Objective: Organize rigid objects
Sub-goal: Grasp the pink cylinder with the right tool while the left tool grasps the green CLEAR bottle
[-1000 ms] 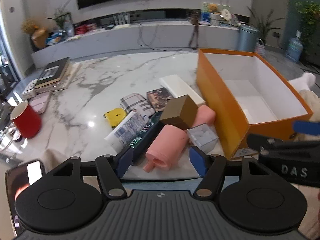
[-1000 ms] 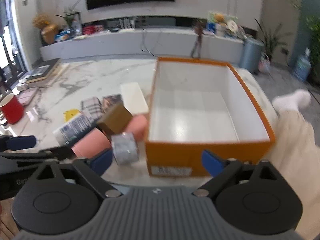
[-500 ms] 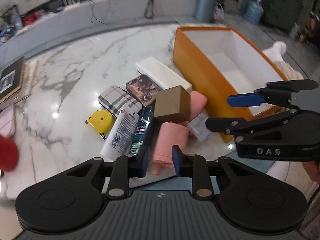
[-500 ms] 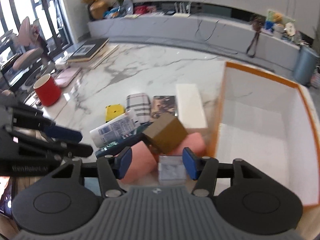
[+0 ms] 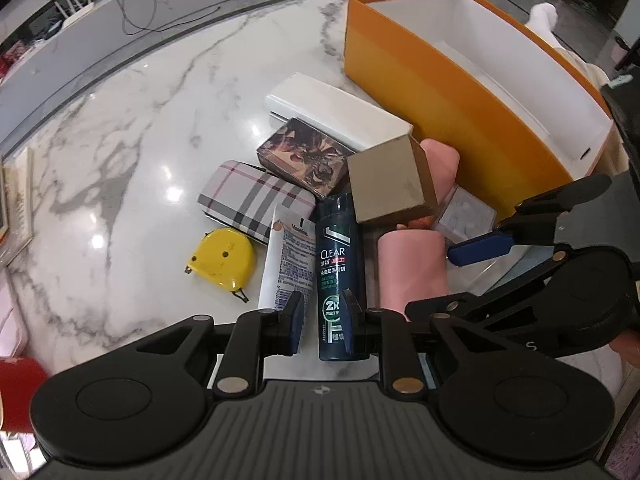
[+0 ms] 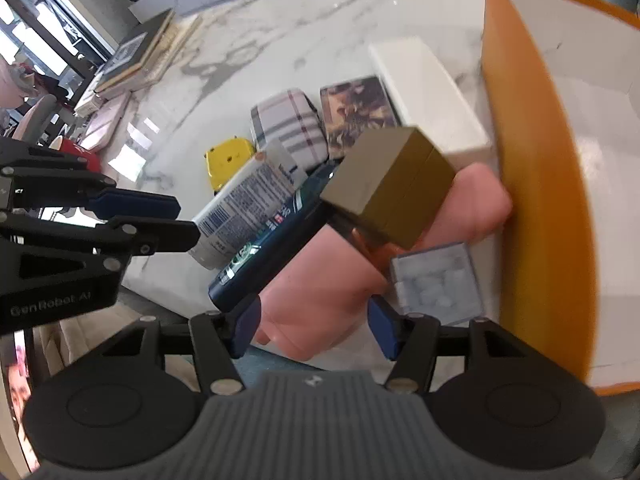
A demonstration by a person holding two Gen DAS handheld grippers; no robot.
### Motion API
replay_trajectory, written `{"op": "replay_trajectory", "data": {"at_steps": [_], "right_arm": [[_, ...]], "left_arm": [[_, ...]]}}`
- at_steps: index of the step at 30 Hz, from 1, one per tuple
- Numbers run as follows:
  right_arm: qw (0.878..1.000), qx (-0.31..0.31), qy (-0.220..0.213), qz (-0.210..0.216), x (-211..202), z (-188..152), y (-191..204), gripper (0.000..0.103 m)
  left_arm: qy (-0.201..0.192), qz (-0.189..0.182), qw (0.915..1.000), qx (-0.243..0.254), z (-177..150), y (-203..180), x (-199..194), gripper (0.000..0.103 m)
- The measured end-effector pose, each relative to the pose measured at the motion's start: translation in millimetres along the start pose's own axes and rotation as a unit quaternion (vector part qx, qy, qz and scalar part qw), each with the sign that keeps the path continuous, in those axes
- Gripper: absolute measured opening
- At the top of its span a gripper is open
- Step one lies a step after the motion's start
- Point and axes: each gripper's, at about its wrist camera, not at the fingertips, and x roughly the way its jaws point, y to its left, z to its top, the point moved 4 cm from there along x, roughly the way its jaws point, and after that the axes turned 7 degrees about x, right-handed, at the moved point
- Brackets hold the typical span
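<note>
A heap of items lies left of the open orange box (image 5: 440, 92) (image 6: 532, 160): a gold-brown cube (image 5: 384, 180) (image 6: 384, 184) resting on two pink cylinders (image 5: 412, 268), a small clear box (image 5: 466, 216), a dark CLEAR bottle (image 5: 336, 256), a white tube (image 5: 288, 256), a yellow tape measure (image 5: 222, 260), a plaid case (image 5: 256, 200), a patterned box (image 5: 304, 156) and a long white box (image 5: 336, 112). My left gripper (image 5: 322, 320) hovers shut over the bottle's near end, holding nothing. My right gripper (image 6: 316, 328) points down with its jaws opening, straddling the near pink cylinder (image 6: 320, 300) without squeezing it.
The marble table's near edge runs just under both grippers. A red mug (image 5: 16, 388) stands at the far left, and books (image 6: 148, 52) are stacked at the back left. The orange box has nothing inside. A person's leg with a white sock (image 5: 544, 12) shows behind it.
Both grippers have tipped downward and come in over the heap. The left jaws went from wide to shut. The right jaws narrowed, and now frame the near pink cylinder.
</note>
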Motion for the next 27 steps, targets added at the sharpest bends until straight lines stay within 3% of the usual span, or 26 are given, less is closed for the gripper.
{"op": "replay_trajectory", "data": {"at_steps": [2, 12, 18, 23, 27], "right_arm": [[1.000, 0.010, 0.008, -0.001, 7.2, 0.5, 0.3, 0.066], [0.999, 0.029, 0.019, -0.008, 30.4, 6.7, 4.5, 0.074], [0.997, -0.064, 0.019, -0.022, 32.3, 5.3, 19.6, 0.072], [0.986, -0.160, 0.038, -0.032, 32.1, 6.0, 27.8, 0.070], [0.977, -0.202, 0.041, -0.047, 27.7, 4.2, 28.8, 0.063]], "left_arm": [[0.001, -0.002, 0.9999, 0.011, -1.7, 1.6, 4.4, 0.025], [0.019, -0.002, 0.9996, 0.022, -9.6, 17.6, 27.0, 0.025], [0.027, -0.012, 0.9992, 0.026, -9.7, 19.6, 28.8, 0.026], [0.035, -0.017, 0.9989, 0.024, -11.8, 17.5, 32.1, 0.027], [0.040, -0.021, 0.9986, 0.027, -15.1, 13.1, 34.8, 0.029]]}}
